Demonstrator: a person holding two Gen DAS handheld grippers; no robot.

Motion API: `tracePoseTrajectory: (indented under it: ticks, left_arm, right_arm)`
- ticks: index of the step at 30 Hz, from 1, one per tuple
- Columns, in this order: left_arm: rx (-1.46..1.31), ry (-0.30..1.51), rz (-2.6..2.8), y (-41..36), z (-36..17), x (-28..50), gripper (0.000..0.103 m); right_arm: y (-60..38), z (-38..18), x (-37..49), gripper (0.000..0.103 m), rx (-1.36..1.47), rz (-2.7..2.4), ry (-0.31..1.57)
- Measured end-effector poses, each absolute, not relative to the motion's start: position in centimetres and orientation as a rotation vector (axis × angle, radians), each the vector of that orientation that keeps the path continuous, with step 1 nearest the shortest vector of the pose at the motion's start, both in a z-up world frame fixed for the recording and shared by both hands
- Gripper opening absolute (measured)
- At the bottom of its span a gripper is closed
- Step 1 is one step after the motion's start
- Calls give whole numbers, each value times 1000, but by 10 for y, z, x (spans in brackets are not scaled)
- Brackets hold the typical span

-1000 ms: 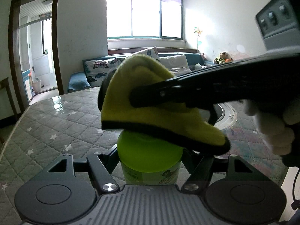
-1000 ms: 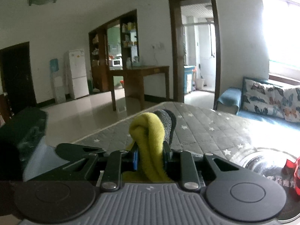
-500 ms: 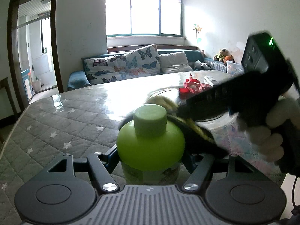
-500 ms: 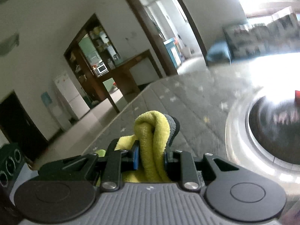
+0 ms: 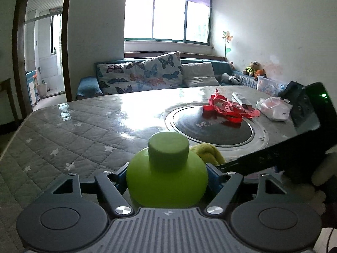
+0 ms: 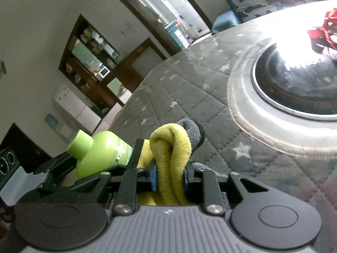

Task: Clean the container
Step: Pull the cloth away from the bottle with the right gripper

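Note:
A lime-green bottle with a green cap stands upright between the fingers of my left gripper, which is shut on its round body. The same green bottle shows at the lower left of the right wrist view, tilted in that picture. My right gripper is shut on a folded yellow cloth with a grey backing. In the left wrist view the yellow cloth peeks out low beside the bottle's right shoulder, with the right gripper's black body behind it.
The quilted grey table cover with white stars spreads below. A round black turntable is set in the table, with red scraps and a white bag near it. A sofa stands beyond.
The right gripper with the cloth has come down off the bottle's cap and swung to the bottle's right side, tilting as it went. The left gripper has kept hold of the bottle.

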State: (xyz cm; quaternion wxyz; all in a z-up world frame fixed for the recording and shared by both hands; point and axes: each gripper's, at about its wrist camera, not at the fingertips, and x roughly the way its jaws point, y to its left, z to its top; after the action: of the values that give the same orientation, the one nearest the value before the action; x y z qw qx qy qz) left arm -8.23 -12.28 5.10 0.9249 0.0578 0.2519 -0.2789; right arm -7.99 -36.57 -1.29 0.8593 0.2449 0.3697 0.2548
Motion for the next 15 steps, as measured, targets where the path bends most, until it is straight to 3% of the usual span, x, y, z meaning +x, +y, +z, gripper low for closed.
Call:
tracePoseTrajectory:
  ticks: [15]
  left_arm:
    - [54,468,-523,-113,79,-83,71]
  right_arm:
    - [-365,-20,-91,23,553,488,749]
